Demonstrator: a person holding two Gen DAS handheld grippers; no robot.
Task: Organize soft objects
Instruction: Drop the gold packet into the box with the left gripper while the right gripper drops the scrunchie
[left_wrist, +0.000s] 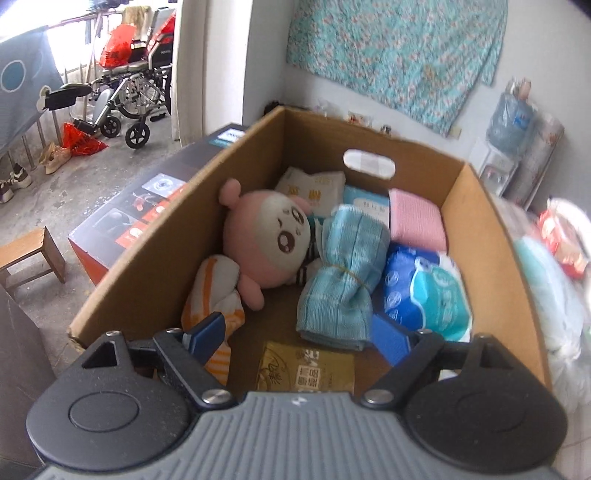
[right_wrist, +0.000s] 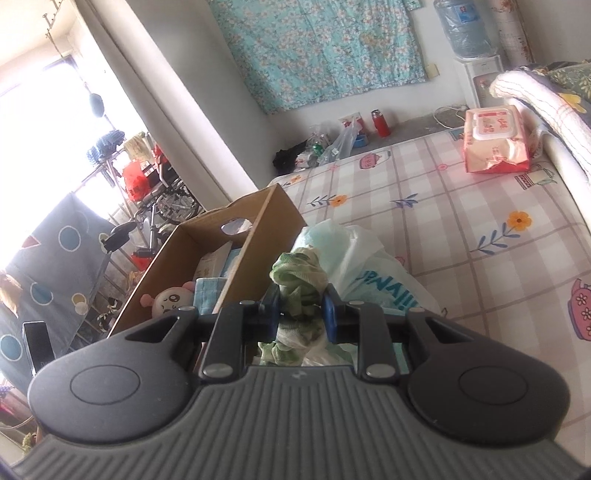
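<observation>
A cardboard box (left_wrist: 147, 258) holds a pink plush doll (left_wrist: 266, 236), a rolled teal towel (left_wrist: 340, 273), an orange-striped cloth (left_wrist: 214, 291), a pink cloth (left_wrist: 417, 218), blue tissue packs (left_wrist: 424, 291) and a gold packet (left_wrist: 306, 369). My left gripper (left_wrist: 299, 332) is open and empty, just above the box's near end. My right gripper (right_wrist: 301, 314) is shut on a green and white cloth (right_wrist: 299, 273), held over the bed beside the box (right_wrist: 258, 236). A white plastic bag (right_wrist: 362, 266) lies just beyond the cloth.
The bed (right_wrist: 461, 206) has a checked flowered sheet, with a pink wipes pack (right_wrist: 495, 140) and a folded blanket (right_wrist: 535, 99) at its far end. A dark printed carton (left_wrist: 140, 199) and a wooden stool (left_wrist: 29, 254) stand left of the box. A wheelchair (left_wrist: 136, 81) stands beyond.
</observation>
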